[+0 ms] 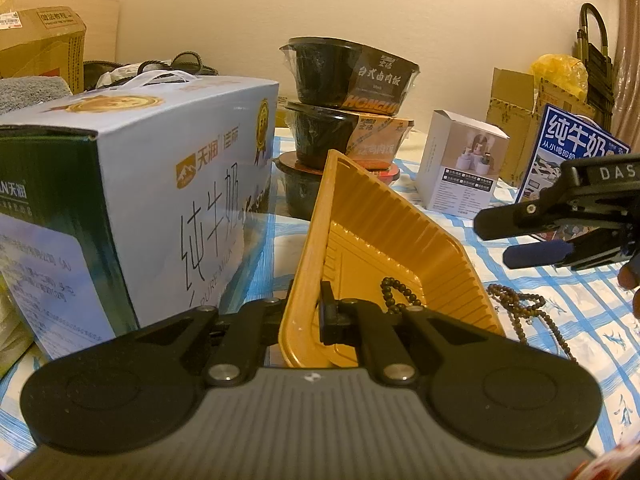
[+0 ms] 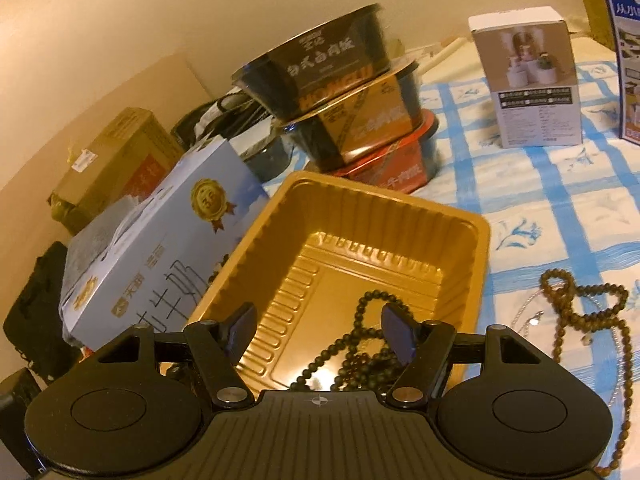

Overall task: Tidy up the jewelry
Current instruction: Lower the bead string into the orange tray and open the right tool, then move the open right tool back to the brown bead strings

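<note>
Two strands of jewelry are sorted so far apart: a dark beaded necklace (image 2: 360, 344) lies inside the ribbed gold plastic tray (image 2: 476, 236), while a brown wooden bead strand (image 2: 576, 312) and a thin silver chain (image 2: 528, 316) wait just beside it on the blue-checked worktop (image 2: 560, 208). The left gripper (image 1: 308, 312) clamps its fingers on the tray's near wall, tipping it up, probably to steady it as a target. The right gripper (image 2: 320, 332) hovers over the tray with fingers spread apart and holding nothing, seemingly ready to fetch the brown strand.
</note>
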### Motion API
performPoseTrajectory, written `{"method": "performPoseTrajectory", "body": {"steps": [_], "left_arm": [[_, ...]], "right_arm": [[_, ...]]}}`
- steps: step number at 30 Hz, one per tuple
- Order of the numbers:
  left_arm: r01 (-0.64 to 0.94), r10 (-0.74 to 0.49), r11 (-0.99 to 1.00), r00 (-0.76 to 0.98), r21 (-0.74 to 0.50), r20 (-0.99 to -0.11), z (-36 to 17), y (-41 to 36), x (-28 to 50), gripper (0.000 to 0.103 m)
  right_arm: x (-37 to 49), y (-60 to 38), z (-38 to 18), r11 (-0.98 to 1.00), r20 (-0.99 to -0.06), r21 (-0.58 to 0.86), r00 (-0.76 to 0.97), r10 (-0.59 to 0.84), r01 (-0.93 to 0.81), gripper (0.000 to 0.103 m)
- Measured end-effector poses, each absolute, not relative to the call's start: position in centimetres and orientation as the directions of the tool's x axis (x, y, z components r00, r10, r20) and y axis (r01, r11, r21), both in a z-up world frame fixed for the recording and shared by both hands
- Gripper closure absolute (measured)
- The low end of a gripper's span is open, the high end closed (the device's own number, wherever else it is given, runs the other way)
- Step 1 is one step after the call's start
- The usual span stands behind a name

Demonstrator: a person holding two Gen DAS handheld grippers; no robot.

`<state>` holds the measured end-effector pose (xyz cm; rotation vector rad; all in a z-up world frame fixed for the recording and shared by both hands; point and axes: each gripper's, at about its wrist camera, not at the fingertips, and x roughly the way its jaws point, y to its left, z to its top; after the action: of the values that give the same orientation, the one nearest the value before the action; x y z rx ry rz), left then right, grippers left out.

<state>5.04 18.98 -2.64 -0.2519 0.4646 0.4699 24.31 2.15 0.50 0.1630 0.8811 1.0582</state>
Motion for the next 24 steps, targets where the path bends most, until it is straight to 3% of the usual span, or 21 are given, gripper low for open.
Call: {"method": "performPoseTrajectory", "body": {"steps": [16, 24], "left_arm": [[-0.487, 0.376, 0.865, 0.791, -0.125, -0.482, -2.6, 18.9, 5.0, 0.096], [-0.487, 0.378, 0.865, 0.79, -0.12, -0.482, -2.6, 19.0, 5.1, 0.096]], "right_arm": [[24.2, -2.0, -1.6, 0.586, -0.58, 0.517, 0.248, 0.776, -0.623, 0.034], [22.9, -5.7, -4.0, 0.699, -0.634, 0.456, 0.35, 0.69, -0.551, 0.034]]}}
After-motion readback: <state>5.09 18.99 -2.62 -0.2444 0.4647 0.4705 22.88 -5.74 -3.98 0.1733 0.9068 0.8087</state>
